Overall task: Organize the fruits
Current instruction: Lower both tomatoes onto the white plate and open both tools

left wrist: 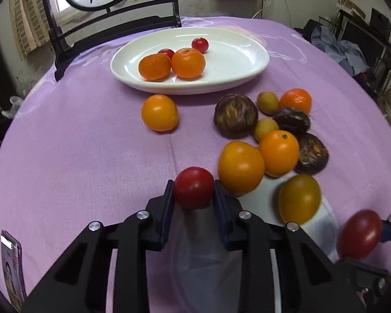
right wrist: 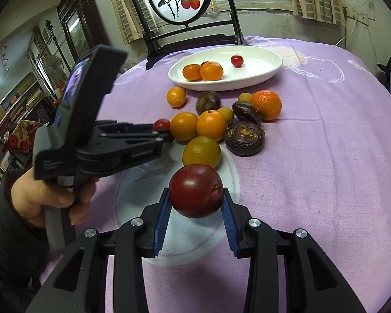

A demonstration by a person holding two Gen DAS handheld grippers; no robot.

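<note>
One purple cloth covers the bench (left wrist: 78,156), its near edge cut off by both views. Beyond it, a white plate (left wrist: 237,60) holds two mandarins and two small tomatoes, one half hidden. Loose fruit clusters near the plate; its far members overlap. The left gripper (left wrist: 194,195) pinches a red tomato (left wrist: 193,187). The right gripper (right wrist: 195,203) clamps a dark red plum (right wrist: 195,190), blurred at the left view's edge.

The left gripper (left wrist: 194,191) has a tomato (left wrist: 193,187) between its fingers. Just right of it lies a cluster of fruit (left wrist: 273,135) on the tabletop (left wrist: 91,156); the plate (left wrist: 237,60) sits beyond, with the chair (left wrist: 112,23) behind it.
</note>
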